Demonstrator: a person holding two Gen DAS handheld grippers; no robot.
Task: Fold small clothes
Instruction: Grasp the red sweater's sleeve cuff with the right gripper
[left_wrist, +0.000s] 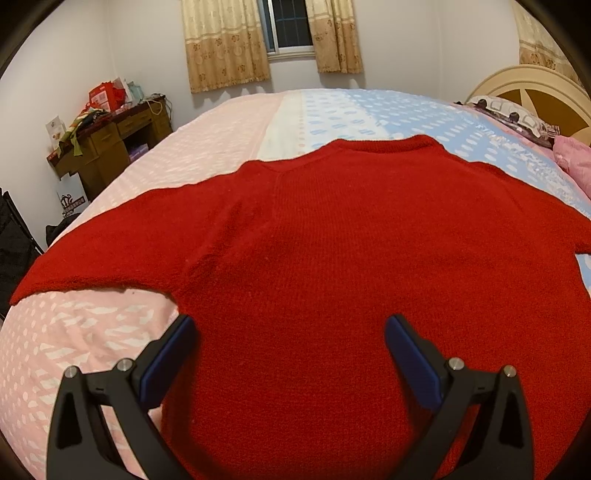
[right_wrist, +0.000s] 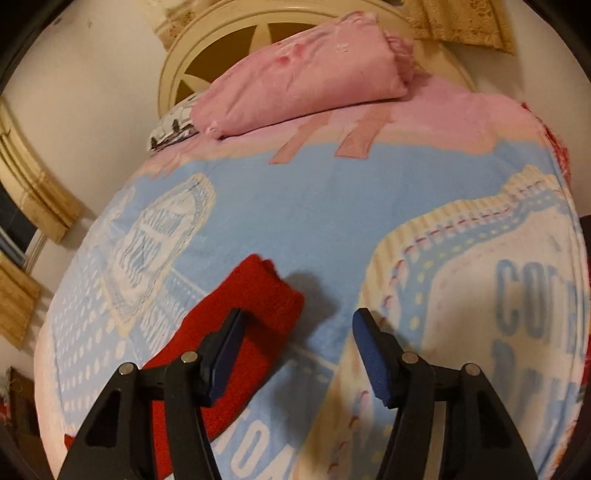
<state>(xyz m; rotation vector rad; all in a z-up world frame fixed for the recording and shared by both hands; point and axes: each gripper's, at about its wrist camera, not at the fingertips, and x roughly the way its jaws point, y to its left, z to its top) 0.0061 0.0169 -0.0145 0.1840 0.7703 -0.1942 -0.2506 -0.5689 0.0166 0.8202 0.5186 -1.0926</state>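
Note:
A red knit sweater (left_wrist: 332, 240) lies flat and spread on the bed, neckline at the far side, sleeves stretched out to both sides. My left gripper (left_wrist: 290, 325) is open and empty, hovering over the sweater's near body, its left finger by the left armpit. In the right wrist view one red sleeve (right_wrist: 255, 295) lies on the blue and cream bedspread, its cuff end pointing away. My right gripper (right_wrist: 295, 317) is open and empty just above that sleeve; its left finger overlaps the sleeve, its right finger is over bare bedspread.
The bed (left_wrist: 229, 129) has a pink, white and blue patterned cover. A pink pillow (right_wrist: 303, 70) lies by the cream headboard (right_wrist: 221, 48). A cluttered wooden desk (left_wrist: 110, 140) stands by the far left wall under a curtained window (left_wrist: 288, 26).

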